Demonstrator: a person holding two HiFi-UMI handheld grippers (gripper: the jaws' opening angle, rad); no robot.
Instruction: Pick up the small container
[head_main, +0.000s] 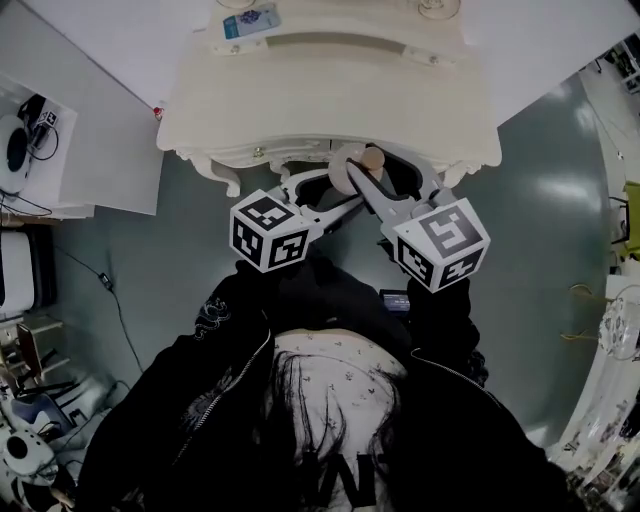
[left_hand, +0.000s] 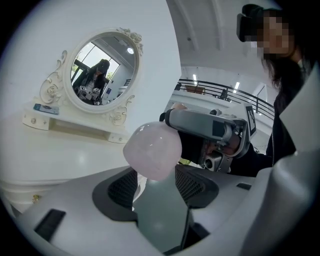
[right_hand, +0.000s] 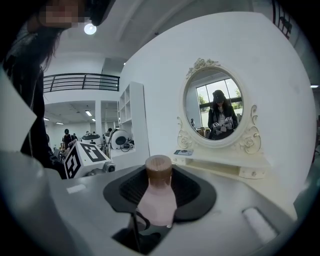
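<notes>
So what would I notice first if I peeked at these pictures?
Probably the fancy oval mirror in its curly white frame, standing on the white dressing table just ahead. Next come the two pink things up close. The right tool grips a pink bottle with a brown cap, and the left tool holds a round pale pink object at its tips.

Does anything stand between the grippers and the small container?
Nothing visible does. The small container sits gripped between the jaws of the right gripper, and the left gripper also closes on its pink body.
</notes>
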